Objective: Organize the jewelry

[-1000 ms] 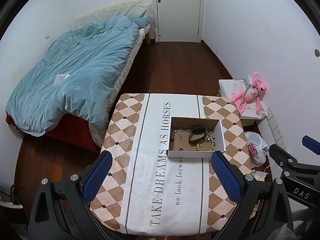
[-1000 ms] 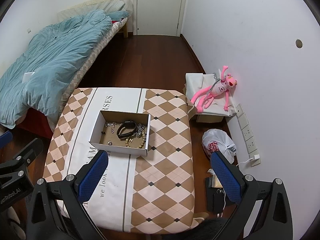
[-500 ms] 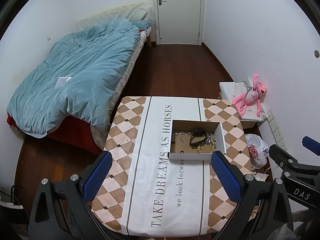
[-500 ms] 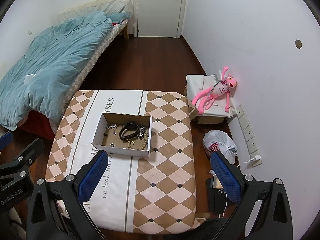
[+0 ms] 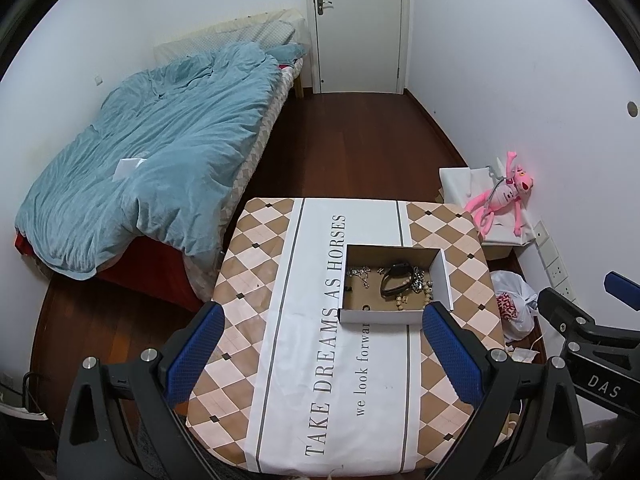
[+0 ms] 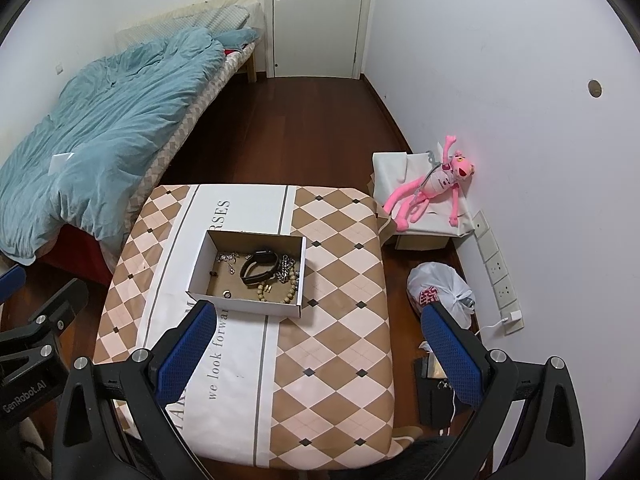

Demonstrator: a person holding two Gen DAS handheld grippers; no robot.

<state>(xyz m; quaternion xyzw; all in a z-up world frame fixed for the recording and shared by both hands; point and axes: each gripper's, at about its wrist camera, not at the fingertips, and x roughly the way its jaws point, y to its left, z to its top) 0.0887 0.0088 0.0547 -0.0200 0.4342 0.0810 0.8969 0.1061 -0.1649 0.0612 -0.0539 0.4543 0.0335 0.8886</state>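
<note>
Both tongs are hovering high above the surface (image 5: 280, 360), jaws spread wide and holding nothing: the left tongs (image 5: 320, 360) and the right tongs (image 6: 316, 354). A white cardboard box (image 6: 200, 268) is sitting on the patterned cloth covering the surface, and is containing the jewelry: a dark strap bracelet (image 6: 258, 266), a beaded strand (image 6: 290, 286), a silver chain (image 6: 285, 270) and a ring (image 6: 227, 293). A blue-quilted bed (image 5: 152, 168) is standing beside the surface.

Both wrist views look down from high, sharing the table (image 5: 280, 360)
</note>
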